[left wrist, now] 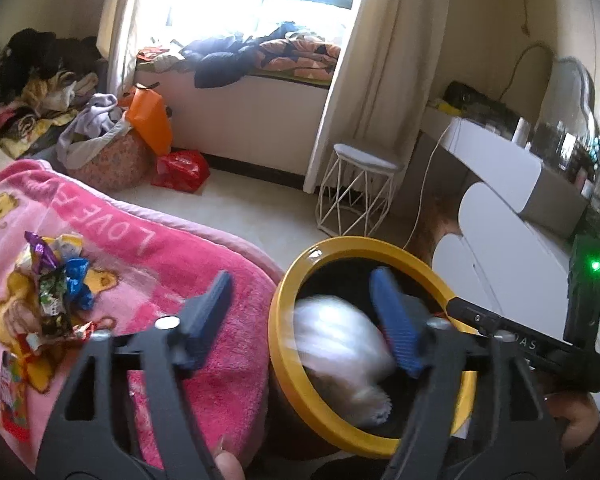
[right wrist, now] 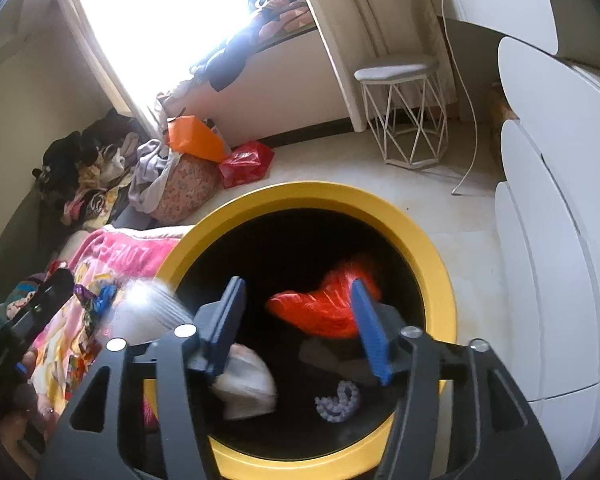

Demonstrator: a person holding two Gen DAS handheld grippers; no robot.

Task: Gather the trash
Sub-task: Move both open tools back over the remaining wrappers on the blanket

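Observation:
A black trash bin with a yellow rim (left wrist: 284,320) stands beside the bed. My left gripper (left wrist: 300,280) is open over the bin's mouth. A blurred white crumpled piece (left wrist: 340,336) hangs loose below its jaws, touching neither pad. My right gripper (right wrist: 297,285) is open above the same bin (right wrist: 420,232). A blurred red-orange wrapper (right wrist: 316,308) sits between its jaws, free of the pads. Inside the bin lie a white wad (right wrist: 244,384) and a pale purple bit (right wrist: 338,402). Several candy wrappers (left wrist: 56,276) remain on the pink blanket (left wrist: 160,240).
A white wire stool (left wrist: 360,188) and a white dresser (left wrist: 500,240) stand to the right of the bin. A red bag (left wrist: 182,170), an orange bag (left wrist: 150,120) and a pile of clothes (left wrist: 96,136) sit near the window. A person's fingertip (left wrist: 228,466) shows at the bottom.

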